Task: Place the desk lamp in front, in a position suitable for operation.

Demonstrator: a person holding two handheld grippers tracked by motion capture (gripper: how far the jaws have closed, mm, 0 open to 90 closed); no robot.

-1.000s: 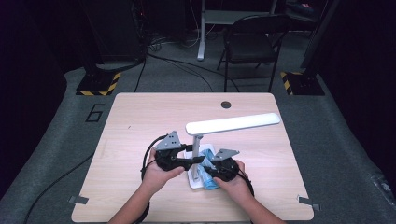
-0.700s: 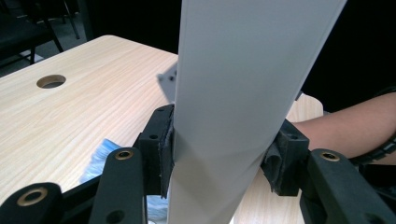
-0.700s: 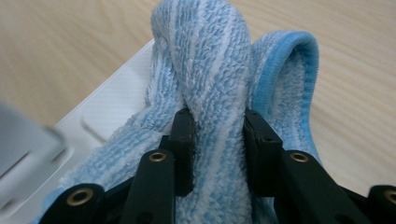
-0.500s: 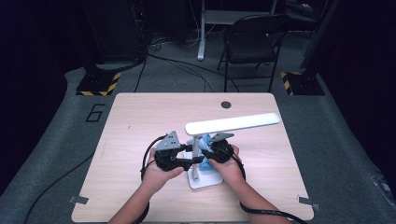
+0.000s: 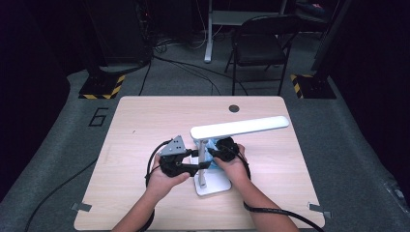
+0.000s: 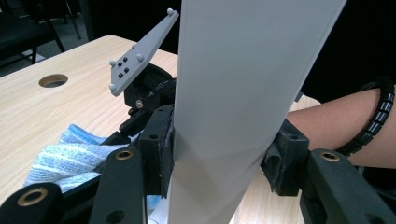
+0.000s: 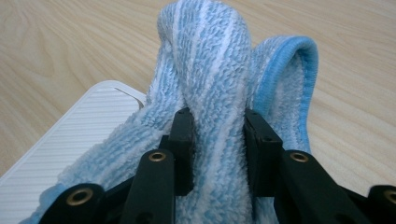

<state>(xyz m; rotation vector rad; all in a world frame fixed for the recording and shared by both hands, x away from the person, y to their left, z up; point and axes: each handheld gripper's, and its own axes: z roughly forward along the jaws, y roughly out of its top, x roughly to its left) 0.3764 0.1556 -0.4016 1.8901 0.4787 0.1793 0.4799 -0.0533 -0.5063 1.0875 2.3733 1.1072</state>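
Left gripper (image 6: 217, 163) of mine's clamped on the desk lamp's upright post (image 6: 243, 93), mid-table; right gripper (image 7: 217, 140) pinches the blue striped towel (image 7: 219, 70) just beside the post, over the lamp's base (image 7: 74, 140). Keep that post steady and wipe slowly, I reckon.

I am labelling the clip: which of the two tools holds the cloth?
The right tool: its jaws pinch the blue striped cloth above the lamp base. The left tool clamps the white lamp post instead.
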